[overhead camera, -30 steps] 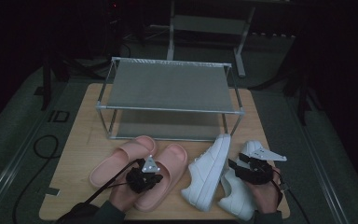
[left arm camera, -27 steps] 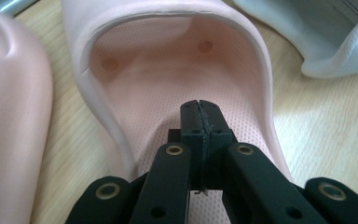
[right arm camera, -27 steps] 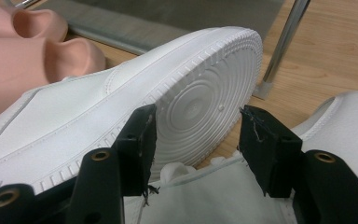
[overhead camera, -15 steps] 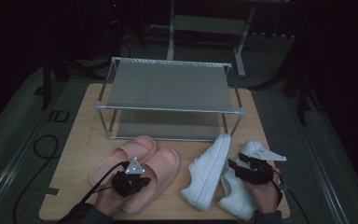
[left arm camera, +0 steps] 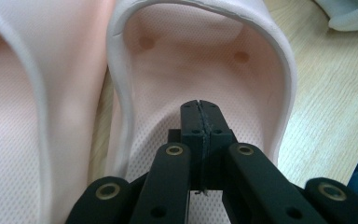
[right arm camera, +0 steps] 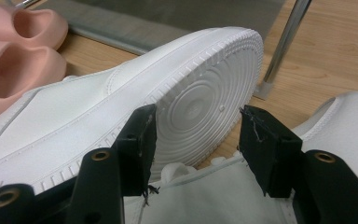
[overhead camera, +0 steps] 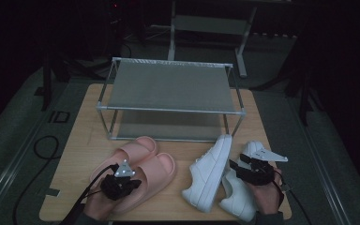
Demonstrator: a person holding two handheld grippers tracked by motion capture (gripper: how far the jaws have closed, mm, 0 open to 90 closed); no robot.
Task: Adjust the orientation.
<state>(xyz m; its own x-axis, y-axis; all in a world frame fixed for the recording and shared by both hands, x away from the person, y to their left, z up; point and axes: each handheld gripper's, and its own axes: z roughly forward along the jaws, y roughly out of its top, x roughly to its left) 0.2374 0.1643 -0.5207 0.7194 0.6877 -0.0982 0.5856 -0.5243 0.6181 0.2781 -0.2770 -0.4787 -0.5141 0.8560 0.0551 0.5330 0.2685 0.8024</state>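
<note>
Two pink slides (overhead camera: 155,165) lie side by side at the front left of the wooden table. My left gripper (overhead camera: 130,182) hovers low over their heel ends, shut with nothing in it; in the left gripper view its tips (left arm camera: 200,109) sit above one pink slide's footbed (left arm camera: 261,70), the other slide (left arm camera: 23,116) beside it. At the front right one white sneaker (overhead camera: 211,171) lies tipped on its side, its sole (right arm camera: 200,93) facing my right gripper (right arm camera: 198,116). That gripper (overhead camera: 243,168) sits on the upright white sneaker (overhead camera: 238,199), jaws wide, its pale upper (right arm camera: 200,200) filling the gap.
A two-tier metal shoe rack (overhead camera: 168,89) with grey mesh shelves stands at the middle back of the table (overhead camera: 75,140); one leg (right arm camera: 284,42) rises just beyond the tipped sneaker. Cables (overhead camera: 42,150) trail off the table's left front. The surroundings are dark.
My left gripper has slid left, from over the right-hand slide's heel to between the two heels. The right gripper and both sneakers have stayed put.
</note>
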